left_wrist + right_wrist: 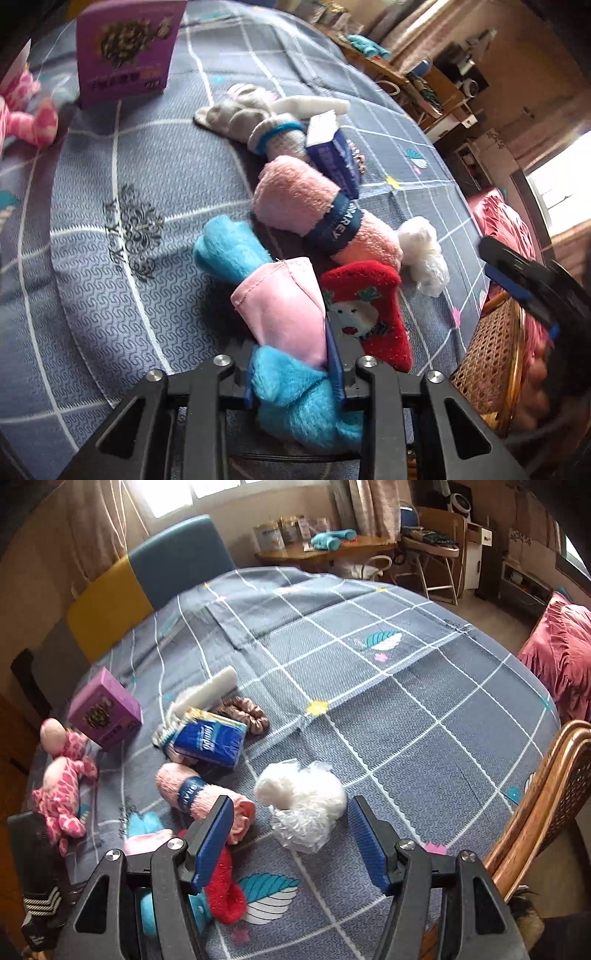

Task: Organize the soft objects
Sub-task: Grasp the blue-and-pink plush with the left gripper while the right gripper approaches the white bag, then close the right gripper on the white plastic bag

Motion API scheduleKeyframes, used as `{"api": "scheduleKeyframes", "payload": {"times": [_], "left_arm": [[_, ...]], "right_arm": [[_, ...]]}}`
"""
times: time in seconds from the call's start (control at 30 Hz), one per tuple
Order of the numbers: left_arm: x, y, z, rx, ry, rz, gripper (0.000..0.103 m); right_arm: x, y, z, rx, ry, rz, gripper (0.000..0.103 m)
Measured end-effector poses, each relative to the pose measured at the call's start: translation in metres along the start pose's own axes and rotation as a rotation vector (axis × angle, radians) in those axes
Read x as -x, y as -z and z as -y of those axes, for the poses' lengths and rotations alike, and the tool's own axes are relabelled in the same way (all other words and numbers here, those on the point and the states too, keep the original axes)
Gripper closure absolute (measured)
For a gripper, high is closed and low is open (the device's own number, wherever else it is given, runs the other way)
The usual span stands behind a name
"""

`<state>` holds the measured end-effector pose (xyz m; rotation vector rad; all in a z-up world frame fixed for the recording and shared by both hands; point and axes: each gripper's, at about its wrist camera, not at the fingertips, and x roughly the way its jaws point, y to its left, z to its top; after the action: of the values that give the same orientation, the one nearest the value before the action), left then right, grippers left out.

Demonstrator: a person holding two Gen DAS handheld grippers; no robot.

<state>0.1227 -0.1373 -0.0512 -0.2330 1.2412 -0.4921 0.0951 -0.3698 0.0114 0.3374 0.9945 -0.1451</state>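
The left tool (pixel 295 373) is pinching a fuzzy turquoise plush roll (pixel 295 395) wrapped in a smooth pale-pink cloth band (pixel 284 310); its ribbed blue pads press into the pile on both sides. The roll lies on the bed (pixel 406 709), close to the edge nearest the cameras, on a grey-blue cover crossed by white grid lines and printed with feathers and small stars.

Touching the roll's right side is a red fleecy sock (pixel 369 314) with a white animal face stitched on. Beyond it lies a salmon-pink terry towel roll (pixel 306 206), cylindrical and girdled by a dark navy paper band. Further toward the middle of the bed sit a grey knitted sock bundle (pixel 255 122) with a blue cuff stripe, a glossy blue tissue pack (pixel 210 742), a white foam-like bar (pixel 214 686) and a brown satin scrunchie (pixel 243 712), all crowded together.

The right tool (pixel 291 834) hangs with its jaws spread wide, and nothing between the pads. Just ahead of it rests a fluffy white ball (pixel 303 794), perhaps cotton or yarn, half in crinkled clear plastic.

Toward the bed's left edge stands a purple cardboard box (pixel 105 712), and beside it a pink spotted plush toy (pixel 62 779). A woven cane chair (pixel 550 797) stands by the right edge.
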Motion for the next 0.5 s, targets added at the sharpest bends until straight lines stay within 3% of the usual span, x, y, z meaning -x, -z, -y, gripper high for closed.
{"api": "scheduleKeyframes", "payload": {"times": [0.17,0.37,0.4,0.47,0.5], "left_arm": [[0.023,0.011,-0.002,-0.069,0.016,0.073,0.075],[0.06,0.026,-0.033,-0.041,0.038,0.16,0.074],[0.067,0.028,-0.038,-0.024,0.042,0.181,0.074],[0.08,0.034,-0.048,-0.01,0.038,0.219,0.074],[0.086,0.037,-0.051,-0.01,0.029,0.236,0.074]], "right_arm": [[-0.035,-0.02,-0.01,0.133,0.067,-0.166,0.038],[-0.078,-0.026,-0.022,0.249,0.129,-0.311,0.038],[-0.086,-0.024,-0.023,0.263,0.15,-0.331,0.041],[-0.094,-0.02,-0.021,0.266,0.162,-0.374,0.056],[-0.092,-0.02,-0.021,0.266,0.16,-0.366,0.058]]}}
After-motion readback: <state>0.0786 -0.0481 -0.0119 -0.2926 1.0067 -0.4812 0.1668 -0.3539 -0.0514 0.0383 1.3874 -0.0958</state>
